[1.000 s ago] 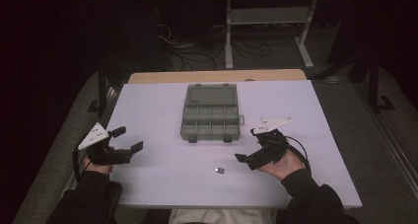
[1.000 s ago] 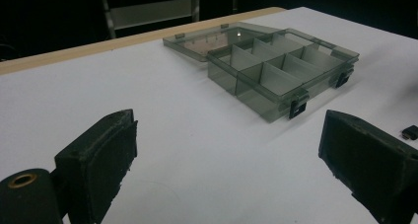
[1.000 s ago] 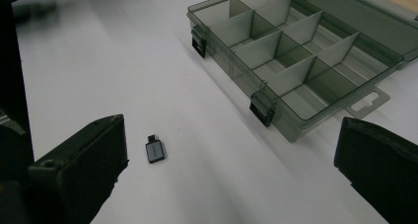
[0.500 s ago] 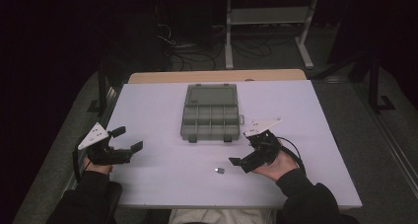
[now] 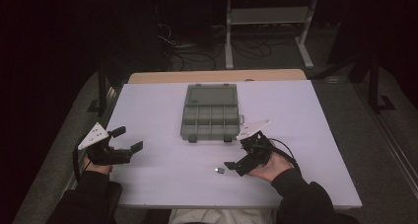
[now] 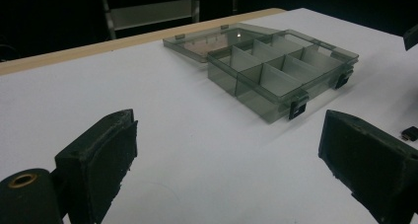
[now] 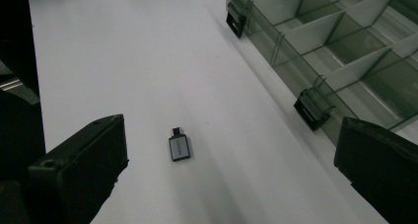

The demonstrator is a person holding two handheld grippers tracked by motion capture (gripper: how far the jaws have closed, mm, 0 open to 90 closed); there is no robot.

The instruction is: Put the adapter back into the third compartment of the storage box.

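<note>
A small grey and black plug-like part (image 5: pixel 220 170) lies on the white table (image 5: pixel 162 179), in front of a clear grey compartment box (image 5: pixel 209 116) whose lid lies open behind it. My right gripper (image 5: pixel 237 157) is open just right of the part and apart from it. In the right gripper view the part (image 7: pixel 179 146) rests on the table ahead, between the wide-apart jaws of the right gripper (image 7: pixel 229 174), nearer the left one. The left gripper (image 5: pixel 129 138) is open near the table's left edge. The left gripper (image 6: pixel 231 169) faces the box (image 6: pixel 276 71), whose compartments look empty, and holds nothing.
Two black latches (image 7: pixel 310 110) stick out from the box's front wall. A wooden strip (image 5: pixel 217 76) runs along the table's far edge. Behind it are a metal rack (image 5: pixel 268 17) and floor cables (image 5: pixel 182 46) in the dark.
My right gripper has moved left and a little nearer the small part. The left gripper, the box and the part have stayed where they were.
</note>
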